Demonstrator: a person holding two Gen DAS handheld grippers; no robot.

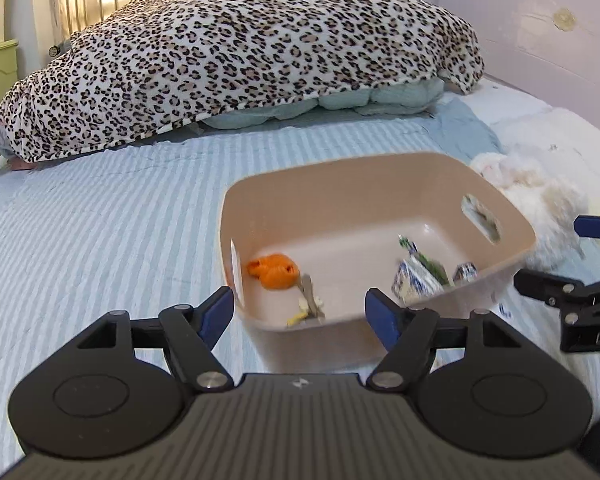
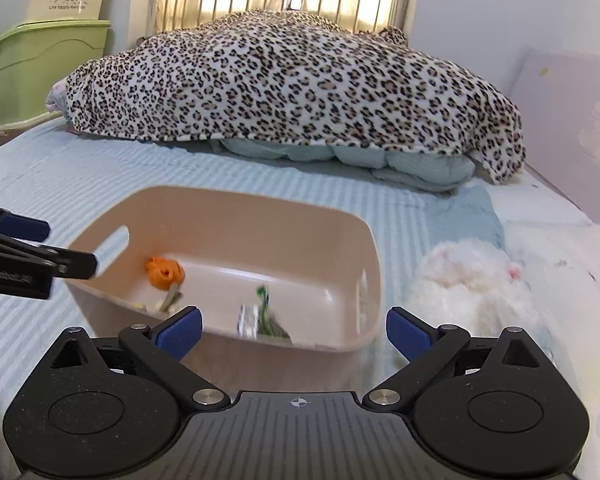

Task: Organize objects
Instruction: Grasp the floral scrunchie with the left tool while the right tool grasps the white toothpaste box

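A beige plastic bin (image 1: 340, 184) sits on the striped bed; it also shows in the right wrist view (image 2: 236, 216). Inside lie an orange toy (image 1: 274, 271), a key-like metal piece (image 1: 310, 300) and blue-white and green packets (image 1: 418, 276). The orange toy (image 2: 165, 272) and the packets (image 2: 260, 316) show in the right wrist view too. My left gripper (image 1: 300, 316) is open and empty at the bin's near rim. My right gripper (image 2: 294, 332) is open and empty at the bin's near wall. A white plush toy (image 2: 472, 280) lies right of the bin, and in the left wrist view (image 1: 540, 200).
A leopard-print blanket (image 1: 240, 52) over a pale green quilt (image 2: 340, 156) fills the far side of the bed. Green and white storage boxes (image 2: 40, 48) stand at the far left. A pale headboard (image 1: 540, 28) runs along the right.
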